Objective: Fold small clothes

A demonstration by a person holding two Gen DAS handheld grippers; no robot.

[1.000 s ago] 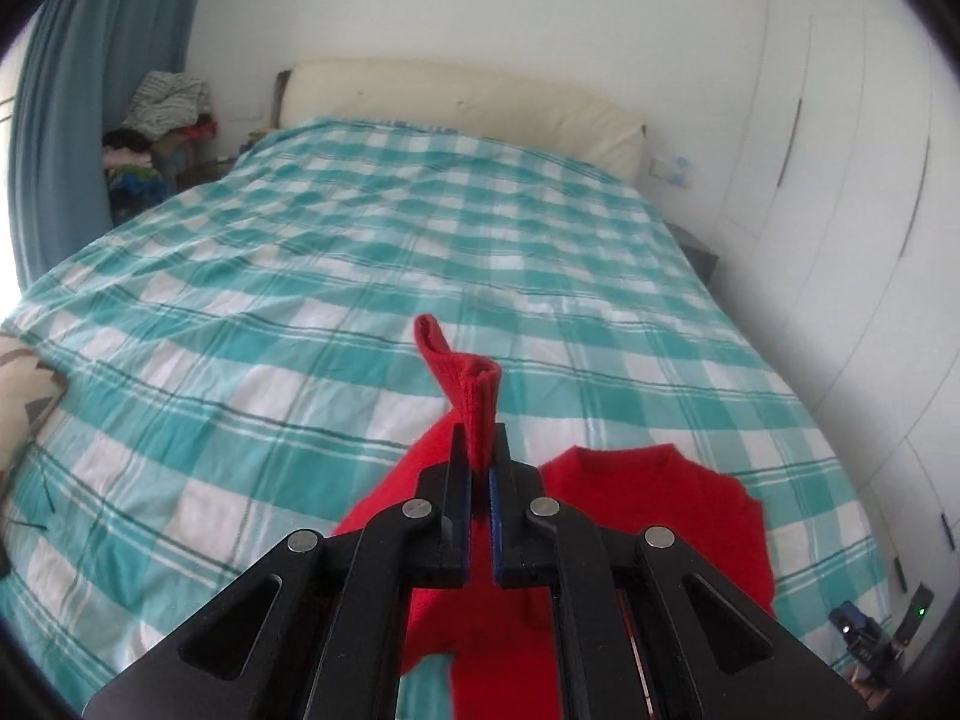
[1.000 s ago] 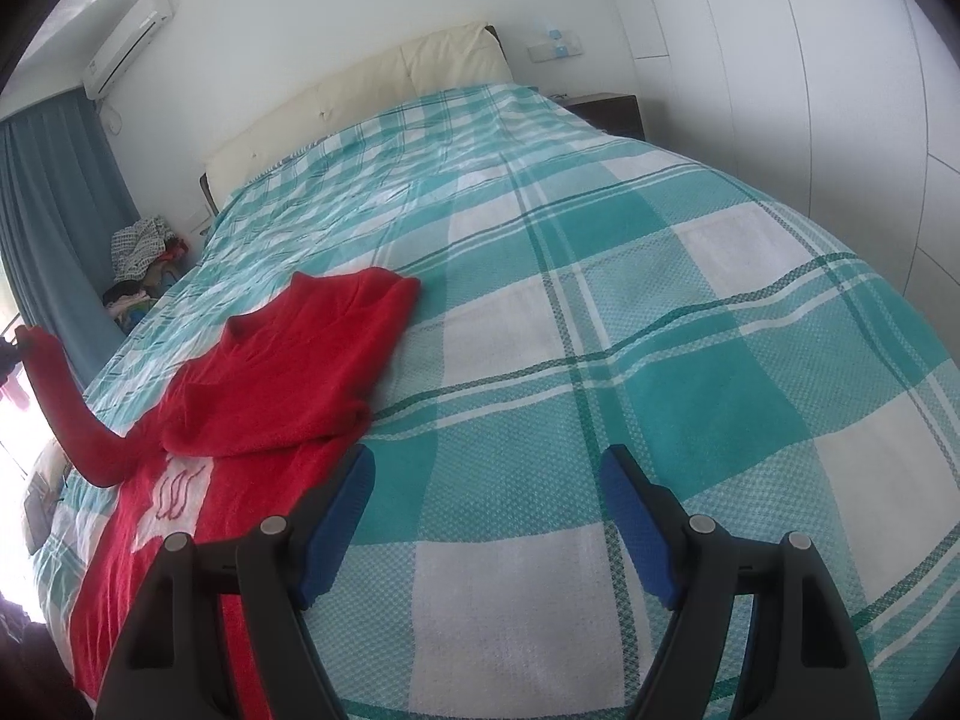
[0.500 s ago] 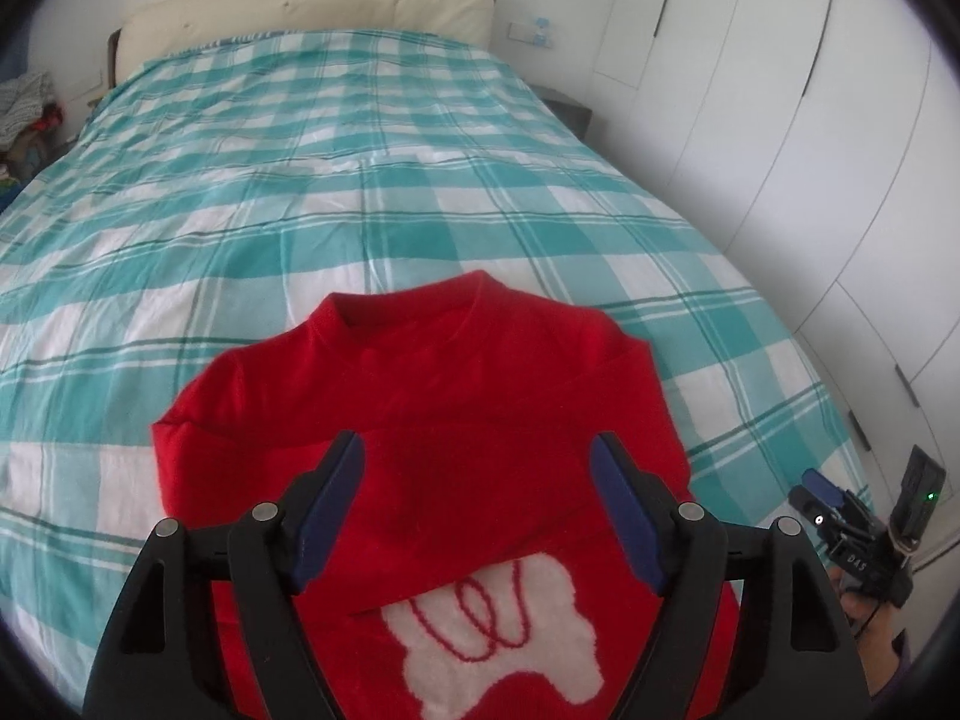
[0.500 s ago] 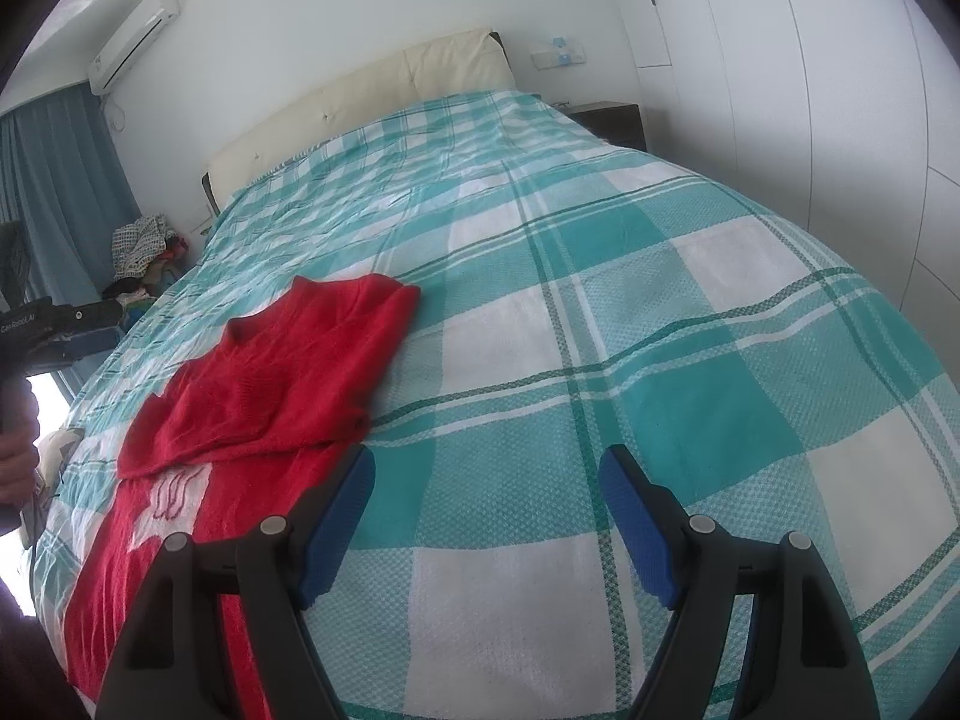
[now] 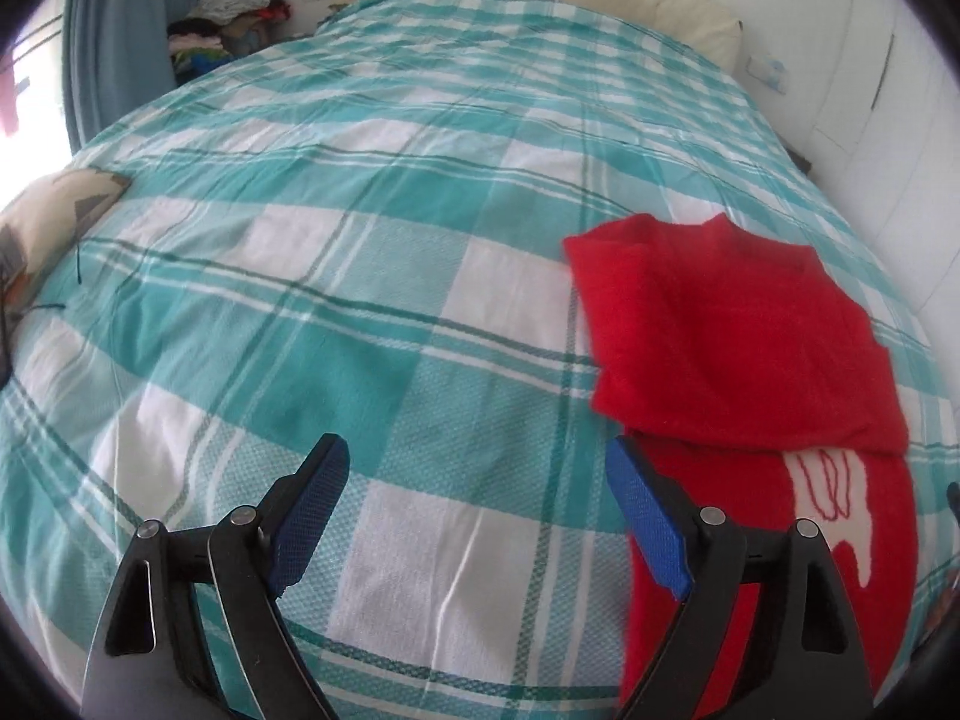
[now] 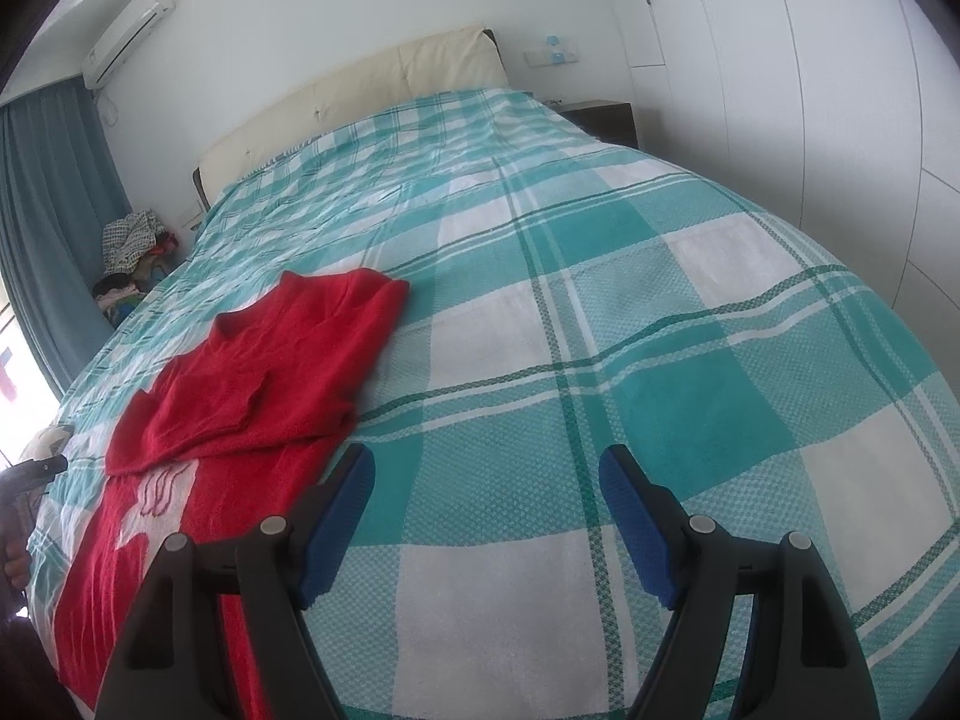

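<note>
Both grippers wide apart and empty above the bed, red sweater between them.

Left wrist view: the left gripper [image 5: 474, 480] hovers over the checked bedspread [image 5: 360, 276], holding nothing; the red sweater [image 5: 738, 336] lies to its right, sleeves folded in.
Right wrist view: the right gripper [image 6: 486, 486] is equally spread, touching nothing, with the sweater [image 6: 270, 378] on its left.

One red sweater [image 5: 732, 336] lies on one bed [image 5: 336, 276], and it carries one white motif [image 5: 840, 498] stitched with red loops. One cream headboard [image 6: 354, 96] stands at the far end. There are two grippers: the left gripper [image 5: 477, 507] and the right gripper [image 6: 486, 510], each with two blue-padded fingers [image 5: 312, 510] spread apart and empty. One clothes pile [image 6: 135, 252], one blue curtain [image 6: 48, 228], one air conditioner [image 6: 129, 30] and one patterned pillow [image 5: 54, 216] show as well.
</note>
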